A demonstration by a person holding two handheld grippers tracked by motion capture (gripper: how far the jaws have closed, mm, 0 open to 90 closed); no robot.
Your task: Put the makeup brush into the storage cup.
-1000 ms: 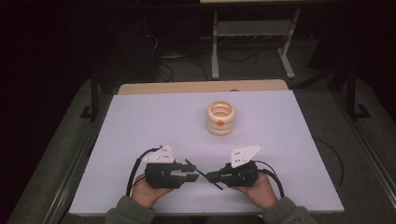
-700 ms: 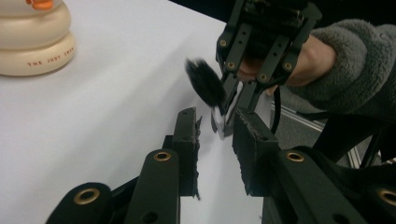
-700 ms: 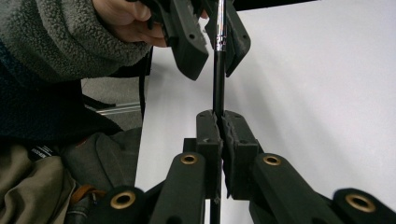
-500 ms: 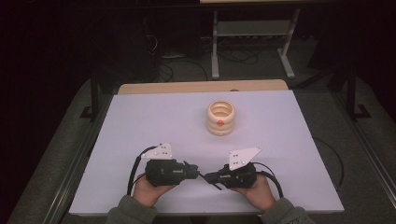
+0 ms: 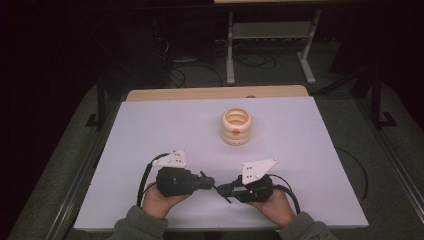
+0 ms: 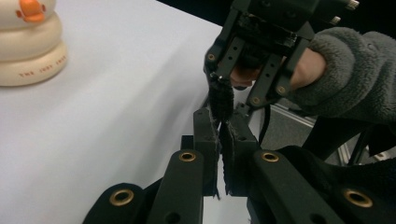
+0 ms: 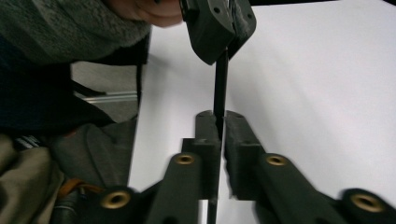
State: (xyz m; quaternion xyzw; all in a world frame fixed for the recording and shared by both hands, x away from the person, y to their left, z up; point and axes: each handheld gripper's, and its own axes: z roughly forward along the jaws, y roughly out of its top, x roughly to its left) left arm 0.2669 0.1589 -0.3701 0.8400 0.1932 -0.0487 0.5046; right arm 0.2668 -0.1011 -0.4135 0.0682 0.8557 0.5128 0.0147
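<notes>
Brush spans both tools just above the table's near edge. Left tool has just been closing and now pinches the bristles. Right tool has just been loosening around the stem; whether it grips is unclear. Keep the left firm and draw the right straight back.

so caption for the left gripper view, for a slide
Left gripper and right gripper both clamp a thin black brush between them, above the white table.
</notes>
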